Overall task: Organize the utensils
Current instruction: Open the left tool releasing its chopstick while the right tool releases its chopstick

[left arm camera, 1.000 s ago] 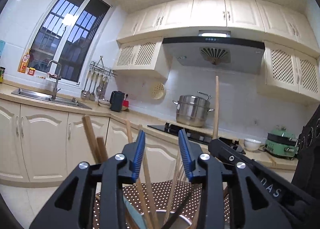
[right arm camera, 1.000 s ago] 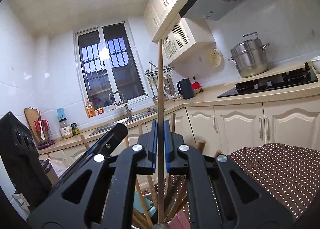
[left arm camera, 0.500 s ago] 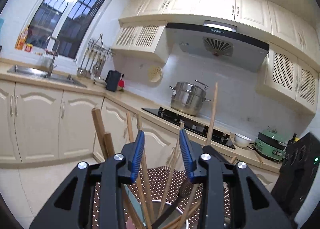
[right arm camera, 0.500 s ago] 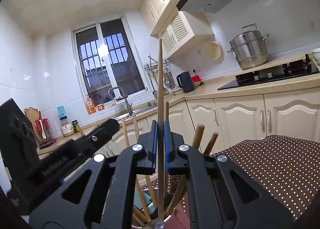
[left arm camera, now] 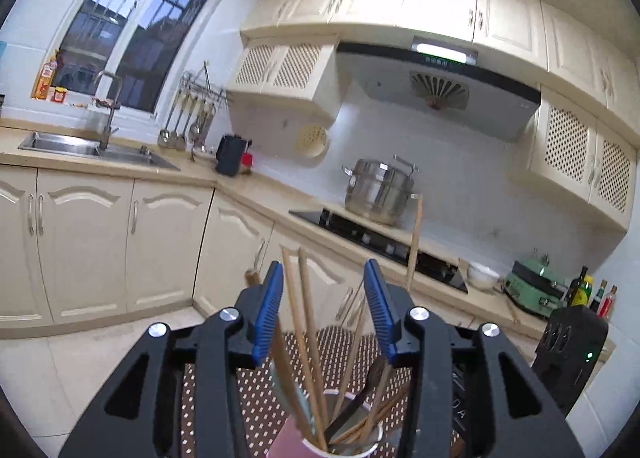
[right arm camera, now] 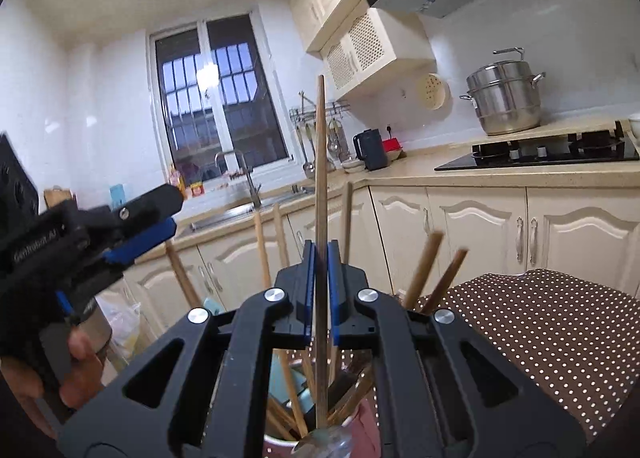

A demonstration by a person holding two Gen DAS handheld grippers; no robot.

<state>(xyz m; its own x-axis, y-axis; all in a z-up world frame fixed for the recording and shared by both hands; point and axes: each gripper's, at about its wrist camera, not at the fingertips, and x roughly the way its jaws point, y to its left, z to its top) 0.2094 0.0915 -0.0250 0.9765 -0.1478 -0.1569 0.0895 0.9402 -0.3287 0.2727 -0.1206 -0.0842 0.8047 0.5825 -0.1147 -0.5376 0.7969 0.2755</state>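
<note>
Chopsticks [left arm camera: 308, 322] and wooden utensils are standing bunched in a cup [left arm camera: 344, 448] on the dotted cloth [right arm camera: 552, 322]. Right hand-held gripper [right arm camera: 320, 290] is pinching one chopstick [right arm camera: 321, 177] upright, likely for sorting; left hand-held gripper [left arm camera: 324, 314], its jaws just opening, is spreading around two. "GenRobot.AI" is reading on its side.

Steel pot [left arm camera: 378, 191] on hob [left arm camera: 380, 240]; kettle [right arm camera: 371, 143] near sink [left arm camera: 96, 147].

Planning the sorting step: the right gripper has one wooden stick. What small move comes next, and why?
Probably lift the wooden stick straight up. The right gripper is clamped on it, its lower end sits among the other utensils in the cup, and the left gripper is open, holding nothing.
</note>
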